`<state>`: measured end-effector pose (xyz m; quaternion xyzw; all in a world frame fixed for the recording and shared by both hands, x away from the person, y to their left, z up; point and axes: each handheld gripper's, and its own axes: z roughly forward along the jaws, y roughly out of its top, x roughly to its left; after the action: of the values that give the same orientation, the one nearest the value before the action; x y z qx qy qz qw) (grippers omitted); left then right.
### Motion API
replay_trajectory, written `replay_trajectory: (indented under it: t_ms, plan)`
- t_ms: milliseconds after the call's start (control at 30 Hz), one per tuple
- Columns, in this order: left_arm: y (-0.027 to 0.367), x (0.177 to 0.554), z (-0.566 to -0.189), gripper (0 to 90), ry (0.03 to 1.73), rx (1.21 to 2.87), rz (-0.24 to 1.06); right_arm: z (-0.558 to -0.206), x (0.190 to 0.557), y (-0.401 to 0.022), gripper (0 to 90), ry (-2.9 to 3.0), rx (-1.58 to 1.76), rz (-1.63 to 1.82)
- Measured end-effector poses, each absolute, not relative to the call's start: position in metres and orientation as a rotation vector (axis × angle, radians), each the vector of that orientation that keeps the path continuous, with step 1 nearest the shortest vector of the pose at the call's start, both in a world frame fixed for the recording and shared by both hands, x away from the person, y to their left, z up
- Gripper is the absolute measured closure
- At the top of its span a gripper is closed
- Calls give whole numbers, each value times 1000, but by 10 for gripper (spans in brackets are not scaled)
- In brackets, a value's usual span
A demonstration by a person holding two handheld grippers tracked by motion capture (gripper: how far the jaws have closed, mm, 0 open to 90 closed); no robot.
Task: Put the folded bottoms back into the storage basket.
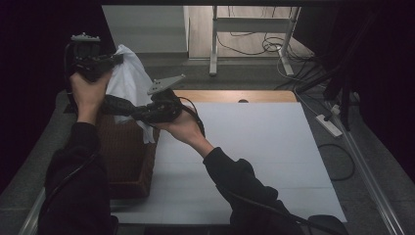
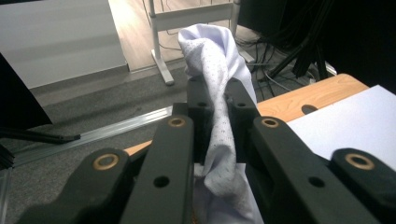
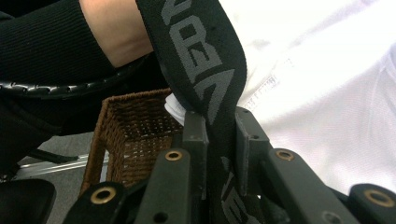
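High view is showing us lifting a white garment (image 1: 128, 81) out of a brown wicker basket (image 1: 128, 161) in the left part of the frame. Our left gripper (image 1: 116, 59) is sitting in the upper left, and our right gripper (image 1: 126, 110) is sitting just below it, near the middle of the picture. The cloth is hanging between them and its lower end is dangling beside the basket rim.

In the left gripper view, our jaws are squeezing a bunched white fold of the garment (image 2: 215, 93) in the middle of the frame. The jaws are standing narrow, with the cloth pinched between them.

In the right gripper view, our jaws are pinching a black waistband (image 3: 205, 60) with grey letters on it, running from the top of the frame down the middle. Those jaws are standing narrow too. The basket (image 3: 135, 130) is sitting at the lower left behind them.

We are thinking a few things could go wrong. The left grip is holding just a thin twist of cloth, so it could be slipping out if we are pulling hard. The hanging end could be catching on the rough basket rim. That could be tipping the basket off the white table (image 1: 254, 147). If we are pulling our hands apart too fast, the smooth band could be sliding free.
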<state>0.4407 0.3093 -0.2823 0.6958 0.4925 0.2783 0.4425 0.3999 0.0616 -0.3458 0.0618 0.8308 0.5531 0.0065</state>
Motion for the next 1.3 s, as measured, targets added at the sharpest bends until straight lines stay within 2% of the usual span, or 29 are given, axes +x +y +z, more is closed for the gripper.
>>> replay_trajectory:
  t_ms: [367, 1300]
  plan:
    - [329, 435, -286, 830, 1248, 1737, 693, -351, 395, 85, 776, 2608, 175, 1721]
    - [351, 444, -353, 827, 1327, 1826, 604, -407, 393, 115, 774, 2710, 236, 1644]
